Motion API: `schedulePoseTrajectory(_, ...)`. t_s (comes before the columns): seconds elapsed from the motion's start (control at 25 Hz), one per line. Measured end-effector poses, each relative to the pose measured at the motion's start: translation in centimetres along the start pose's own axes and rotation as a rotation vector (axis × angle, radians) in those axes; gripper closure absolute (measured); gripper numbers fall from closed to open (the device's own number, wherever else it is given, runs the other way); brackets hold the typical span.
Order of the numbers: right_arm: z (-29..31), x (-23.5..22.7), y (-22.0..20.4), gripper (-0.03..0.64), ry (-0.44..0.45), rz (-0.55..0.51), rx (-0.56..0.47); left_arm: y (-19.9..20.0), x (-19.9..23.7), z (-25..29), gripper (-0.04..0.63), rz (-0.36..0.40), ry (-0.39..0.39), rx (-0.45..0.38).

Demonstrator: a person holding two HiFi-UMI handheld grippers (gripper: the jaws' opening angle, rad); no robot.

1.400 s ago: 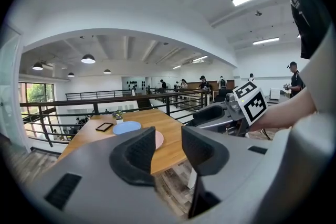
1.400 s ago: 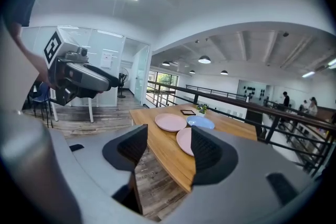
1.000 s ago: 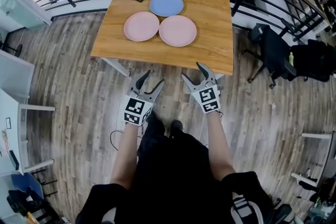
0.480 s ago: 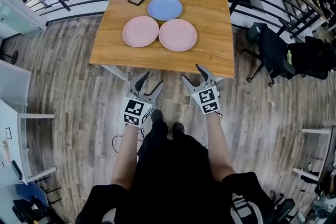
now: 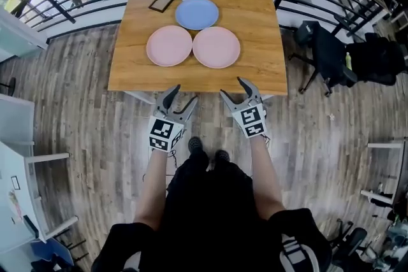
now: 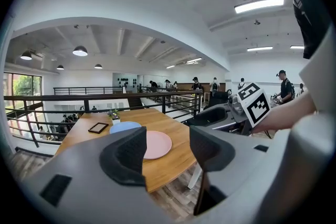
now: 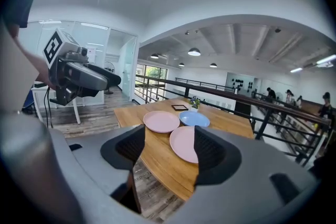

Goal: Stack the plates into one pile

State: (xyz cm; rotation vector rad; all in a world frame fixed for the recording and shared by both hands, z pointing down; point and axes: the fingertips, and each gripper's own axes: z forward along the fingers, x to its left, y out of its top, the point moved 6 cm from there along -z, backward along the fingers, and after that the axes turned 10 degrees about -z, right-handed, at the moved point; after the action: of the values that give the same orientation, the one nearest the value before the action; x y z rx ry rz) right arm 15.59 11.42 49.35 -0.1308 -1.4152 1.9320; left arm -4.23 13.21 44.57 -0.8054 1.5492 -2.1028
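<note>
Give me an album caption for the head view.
Both open, the left claw and right claw hover before a wooden table bearing two pink plates and a blue plate, not yet stacked.

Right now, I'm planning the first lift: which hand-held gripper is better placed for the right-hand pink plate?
Right, probably. The right hand-held gripper is open, empty and short of the table edge nearest the right pink plate; the left hand-held gripper, also open, lines up with the left pink plate.
</note>
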Motion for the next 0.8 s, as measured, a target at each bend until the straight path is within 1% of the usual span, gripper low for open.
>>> schedulePoseTrajectory(0.36, 2.6, 1.1, 1.0, 0.318, -0.047, 0.019, 0.024, 0.3, 3.7, 0.4, 0.337, 0.005, -0.057, 0.013)
schedulePoseTrajectory(0.8, 4.4, 3.3, 2.0, 0.322, -0.052, 0.012, 0.039, 0.0, 6.3, -0.9, 0.337, -0.007, -0.067, 0.006)
